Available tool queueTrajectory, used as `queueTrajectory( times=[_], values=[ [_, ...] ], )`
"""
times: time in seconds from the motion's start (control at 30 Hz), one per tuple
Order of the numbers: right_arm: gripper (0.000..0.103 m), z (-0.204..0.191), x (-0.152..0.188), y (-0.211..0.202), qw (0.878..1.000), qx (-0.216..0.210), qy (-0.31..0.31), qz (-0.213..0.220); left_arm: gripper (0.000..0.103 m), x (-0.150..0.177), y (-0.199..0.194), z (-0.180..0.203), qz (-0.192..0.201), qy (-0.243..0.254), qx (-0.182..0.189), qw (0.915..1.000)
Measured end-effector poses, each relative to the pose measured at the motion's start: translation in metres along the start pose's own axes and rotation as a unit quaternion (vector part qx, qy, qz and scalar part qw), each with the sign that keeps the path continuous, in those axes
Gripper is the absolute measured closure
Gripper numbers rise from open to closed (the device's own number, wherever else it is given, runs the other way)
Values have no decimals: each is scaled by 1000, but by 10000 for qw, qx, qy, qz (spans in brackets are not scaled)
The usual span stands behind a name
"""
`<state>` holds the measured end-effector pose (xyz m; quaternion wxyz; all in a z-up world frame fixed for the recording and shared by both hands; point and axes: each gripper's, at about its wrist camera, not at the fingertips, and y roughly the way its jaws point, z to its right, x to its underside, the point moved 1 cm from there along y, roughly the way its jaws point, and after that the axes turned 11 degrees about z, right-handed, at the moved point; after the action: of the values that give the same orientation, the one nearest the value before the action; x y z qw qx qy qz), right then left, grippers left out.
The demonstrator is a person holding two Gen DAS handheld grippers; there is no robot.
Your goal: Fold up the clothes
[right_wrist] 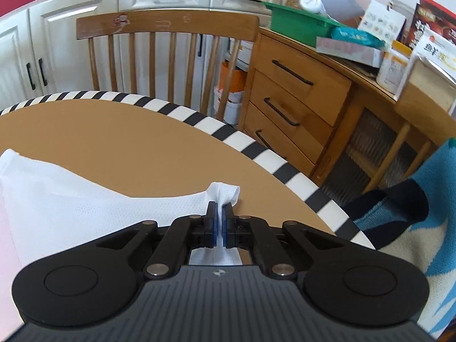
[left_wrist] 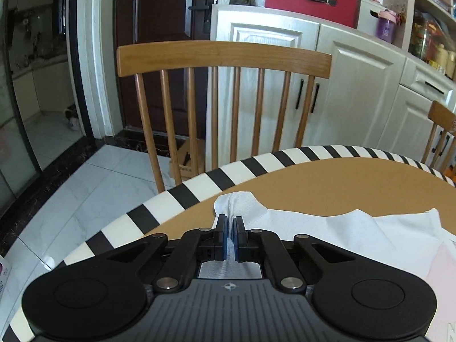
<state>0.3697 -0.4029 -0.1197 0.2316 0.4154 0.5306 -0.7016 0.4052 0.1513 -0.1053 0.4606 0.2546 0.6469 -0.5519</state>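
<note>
A white mesh garment (left_wrist: pixel 327 233) lies on the brown table (left_wrist: pixel 342 182) with a black-and-white striped rim. My left gripper (left_wrist: pixel 230 221) is shut on the garment's left corner, whose fabric bunches up just beyond the fingertips. In the right wrist view the same white garment (right_wrist: pixel 85 199) spreads to the left, and my right gripper (right_wrist: pixel 219 206) is shut on its right corner, with a small fold of cloth sticking out past the blue pads (right_wrist: pixel 215 228). The cloth between the two corners sags onto the table.
A wooden chair (left_wrist: pixel 222 57) stands beyond the table's far left edge and another wooden chair (right_wrist: pixel 168 25) at the far right. White cabinets (left_wrist: pixel 356 79) line the wall. A wooden drawer chest (right_wrist: pixel 299 99) with clutter stands right. A blue patterned cloth (right_wrist: pixel 413 213) hangs beside the table.
</note>
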Motion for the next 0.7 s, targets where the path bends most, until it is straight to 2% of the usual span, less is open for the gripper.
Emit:
queueTrajectory(
  times=[0.07, 0.1, 0.13, 0.17, 0.2, 0.33, 0.47, 0.63, 0.7],
  values=[
    [84, 3, 0, 0, 9999, 79, 94, 39, 93, -2, 1, -4, -35, -64, -34, 10000],
    [66, 8, 0, -1, 9997, 119, 196, 43, 89, -4, 2, -7, -69, -151, -29, 9999],
    [60, 14, 0, -3, 9995, 128, 300, 44, 84, -6, 1, -11, -84, -244, -50, 9997],
    [60, 21, 0, -5, 9992, 96, 382, 51, 73, -9, -3, -17, -45, -338, -99, 9994],
    [60, 28, 0, -9, 9990, 108, 427, 78, 68, -12, -7, -25, 26, -417, -107, 9991],
    [60, 51, 3, -42, 9981, 80, 513, 330, 69, -20, -38, -58, 227, -646, -105, 9976],
    [60, 57, 20, -95, 9971, -509, 399, 390, 69, -7, -94, -75, -81, -361, 414, 9985],
    [60, 53, 59, -164, 9854, -1596, 569, -181, 63, 31, -179, -78, -678, -91, 922, 9934],
    [60, 51, 78, -192, 9808, -1850, 487, -371, 62, 51, -212, -79, -881, 92, 1075, 9903]
  ],
)
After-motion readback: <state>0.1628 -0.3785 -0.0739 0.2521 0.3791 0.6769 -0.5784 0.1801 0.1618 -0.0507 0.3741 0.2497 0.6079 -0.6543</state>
